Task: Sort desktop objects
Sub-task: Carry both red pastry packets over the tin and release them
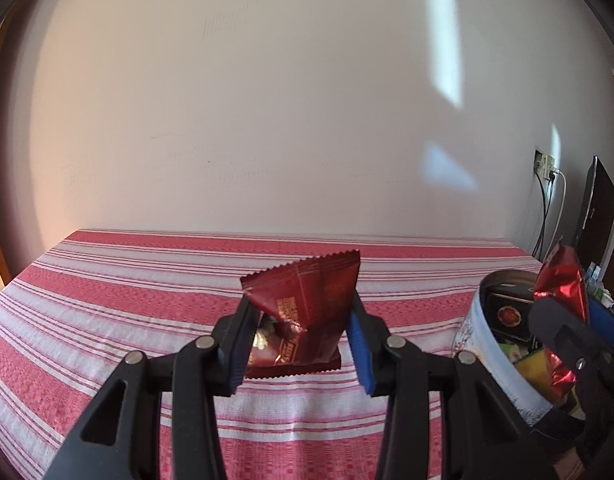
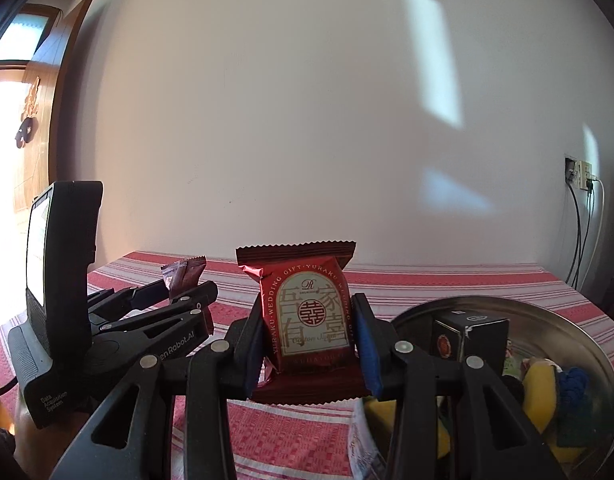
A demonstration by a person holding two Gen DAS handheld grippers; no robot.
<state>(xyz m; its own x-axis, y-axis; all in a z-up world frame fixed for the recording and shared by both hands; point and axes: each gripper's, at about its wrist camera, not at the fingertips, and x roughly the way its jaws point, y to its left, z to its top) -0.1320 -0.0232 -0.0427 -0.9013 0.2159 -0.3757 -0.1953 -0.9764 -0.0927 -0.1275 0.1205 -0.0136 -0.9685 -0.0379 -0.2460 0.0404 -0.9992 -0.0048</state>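
Note:
My left gripper (image 1: 302, 320) is shut on a dark red snack packet (image 1: 311, 300), held tilted above the striped tablecloth (image 1: 127, 300). My right gripper (image 2: 309, 316) is shut on an upright red packet (image 2: 307, 320) with a cream arched label. A round metal tin (image 2: 587, 340) stands low at the right in the right wrist view, just right of that packet. In the left wrist view the right gripper (image 1: 563, 320) holds its shiny red packet (image 1: 563, 280) over the tin (image 1: 473, 332). The right wrist view shows the left gripper (image 2: 183, 296) at the left with its packet (image 2: 185, 276).
Inside the tin lie a black box (image 2: 471, 340), yellow items (image 2: 541, 392) and a blue item (image 2: 573, 380). A pale wall (image 1: 267, 120) rises behind the table. A wall socket with cables (image 2: 583, 176) is at the far right, and a wooden door (image 2: 35, 120) at the left.

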